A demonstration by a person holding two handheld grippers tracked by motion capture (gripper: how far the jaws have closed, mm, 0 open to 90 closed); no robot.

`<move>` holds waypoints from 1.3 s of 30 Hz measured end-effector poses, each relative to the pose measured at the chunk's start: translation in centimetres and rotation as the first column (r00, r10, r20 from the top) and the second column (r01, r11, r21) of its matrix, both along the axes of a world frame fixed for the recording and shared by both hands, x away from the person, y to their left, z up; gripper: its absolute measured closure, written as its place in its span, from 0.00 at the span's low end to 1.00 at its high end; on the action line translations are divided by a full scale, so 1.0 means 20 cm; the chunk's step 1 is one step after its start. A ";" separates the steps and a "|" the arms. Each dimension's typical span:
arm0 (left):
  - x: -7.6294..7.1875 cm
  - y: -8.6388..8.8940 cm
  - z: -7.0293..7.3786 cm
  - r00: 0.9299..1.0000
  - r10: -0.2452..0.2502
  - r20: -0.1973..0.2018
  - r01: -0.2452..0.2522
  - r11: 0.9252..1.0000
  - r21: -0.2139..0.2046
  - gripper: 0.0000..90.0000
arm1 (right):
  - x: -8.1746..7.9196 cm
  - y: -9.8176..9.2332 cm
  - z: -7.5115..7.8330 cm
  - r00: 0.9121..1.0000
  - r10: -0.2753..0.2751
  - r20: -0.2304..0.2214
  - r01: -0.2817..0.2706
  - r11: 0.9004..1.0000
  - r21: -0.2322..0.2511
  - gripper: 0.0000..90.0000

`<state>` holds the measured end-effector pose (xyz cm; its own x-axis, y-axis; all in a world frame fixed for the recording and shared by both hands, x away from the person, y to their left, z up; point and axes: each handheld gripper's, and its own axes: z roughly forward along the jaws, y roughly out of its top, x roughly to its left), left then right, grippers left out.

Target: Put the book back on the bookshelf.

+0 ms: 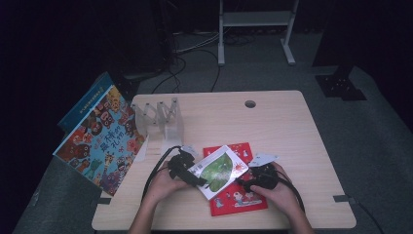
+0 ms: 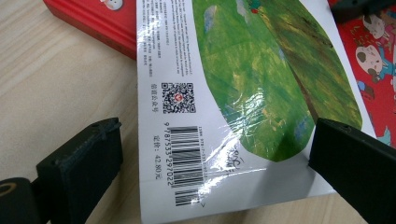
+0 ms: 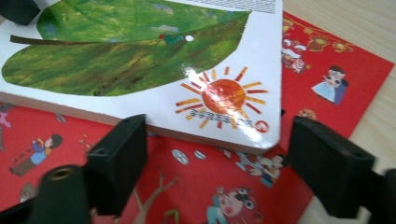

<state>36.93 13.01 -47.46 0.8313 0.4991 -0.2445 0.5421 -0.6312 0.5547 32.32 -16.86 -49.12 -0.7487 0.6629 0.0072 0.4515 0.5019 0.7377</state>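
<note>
A pale wooden table is standing in a dark room, cables trailing across the grey floor behind it. Two books are lying near its front edge: a white book with a green leaf is resting askew on a red picture book. The left gripper is sitting at the white book's barcode end, jaws spread wide and not pressing it. The right gripper is facing the sun-printed corner, jaws apart, gripping nothing. One clear rack and two more books are sitting at the left.
</note>
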 end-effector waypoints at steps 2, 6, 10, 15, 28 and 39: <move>-0.01 0.00 0.00 1.000 0.008 -0.004 -0.008 1.000 -0.007 0.02 | 0.00 0.03 -0.01 1.000 0.001 0.005 -0.001 1.000 -0.008 0.12; -0.02 0.00 -0.02 1.000 -0.001 -0.027 0.000 1.000 -0.025 0.00 | -0.01 0.05 -0.01 1.000 -0.021 0.008 0.021 1.000 0.000 0.11; -0.03 0.00 -0.02 1.000 0.000 -0.027 -0.001 1.000 -0.027 0.00 | -0.01 0.07 -0.02 1.000 -0.027 0.013 0.027 1.000 0.014 0.11; -0.02 -0.02 -0.02 0.999 0.015 -0.039 -0.015 1.000 -0.012 0.00 | -0.01 0.07 -0.02 0.999 -0.034 0.017 0.034 0.999 0.014 0.11; -0.02 0.01 0.04 0.998 0.025 -0.063 -0.033 0.993 -0.113 0.05 | -0.01 0.07 -0.03 0.997 -0.079 0.015 0.079 0.997 0.006 0.03; -0.03 0.04 0.01 0.999 0.014 -0.046 -0.018 0.996 -0.087 0.07 | -0.05 0.08 0.01 0.999 -0.031 -0.024 0.031 0.999 0.007 0.16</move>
<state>36.29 13.74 -47.16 0.8105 0.4872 -0.3251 0.5775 -0.5722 0.5822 31.22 -15.20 -48.99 -0.7273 0.6857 0.0301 0.4844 0.4818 0.7303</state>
